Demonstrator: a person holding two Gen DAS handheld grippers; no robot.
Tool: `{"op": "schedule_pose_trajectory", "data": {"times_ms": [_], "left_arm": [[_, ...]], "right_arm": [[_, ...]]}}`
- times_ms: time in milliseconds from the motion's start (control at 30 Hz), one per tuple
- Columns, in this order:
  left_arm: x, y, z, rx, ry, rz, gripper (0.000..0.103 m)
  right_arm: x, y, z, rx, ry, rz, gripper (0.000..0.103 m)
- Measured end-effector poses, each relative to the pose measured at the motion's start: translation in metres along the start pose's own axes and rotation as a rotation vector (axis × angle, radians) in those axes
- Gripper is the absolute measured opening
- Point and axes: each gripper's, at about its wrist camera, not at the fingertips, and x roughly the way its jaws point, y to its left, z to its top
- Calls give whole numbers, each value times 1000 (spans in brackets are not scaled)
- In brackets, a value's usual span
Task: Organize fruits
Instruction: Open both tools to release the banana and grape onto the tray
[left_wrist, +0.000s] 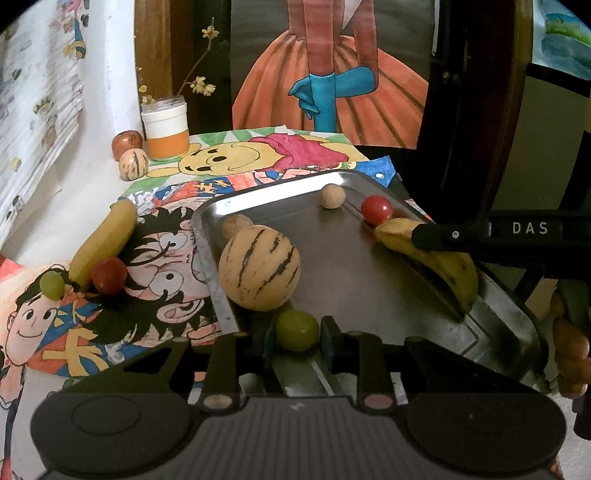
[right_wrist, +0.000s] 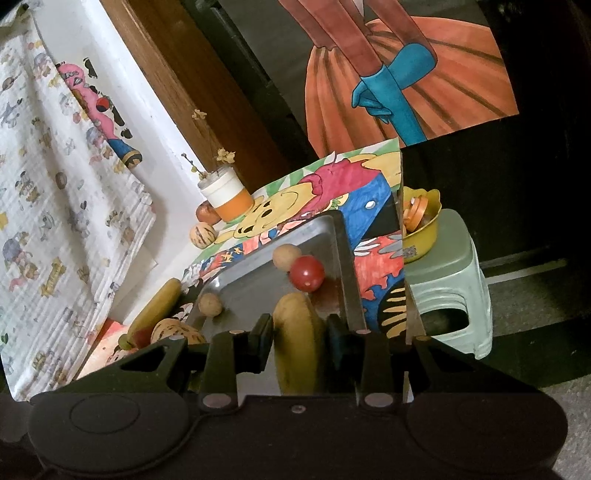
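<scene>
A metal tray lies on the table and holds a striped melon, two tan round fruits, a red tomato and a banana. My left gripper is shut on a green grape at the tray's near edge. My right gripper is shut on the banana over the tray's right side; it shows in the left wrist view as a black finger. The tomato lies just beyond the banana.
Left of the tray on the cartoon cloth lie another banana, a tomato and a grape. At the back stand a jar with twigs, an apple and a small striped melon. A green stool carries a yellow bowl.
</scene>
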Motion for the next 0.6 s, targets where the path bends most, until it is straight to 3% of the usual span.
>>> {"op": "schedule_pose_trajectory", "data": {"times_ms": [33, 100, 167, 267, 400, 600], "left_arm": [[-1, 1, 0, -8, -1, -3, 34], [-7, 4, -1, -37, -16, -23, 52], [-16, 5, -2, -60, -39, -35, 62], [-30, 5, -2, -77, -71, -26, 67], [-49, 9, -4, -107, -112, -3, 80], [-84, 22, -13, -158, -193, 69, 97]], "right_arm": [[-1, 1, 0, -1, 0, -4, 36], [-4, 2, -1, -2, -1, -8, 38], [-8, 4, -2, -4, -6, -7, 40], [-17, 8, -3, -4, -22, 8, 48], [-31, 18, -8, -4, -44, 48, 70], [-48, 39, -19, -39, -53, 72, 82]]}}
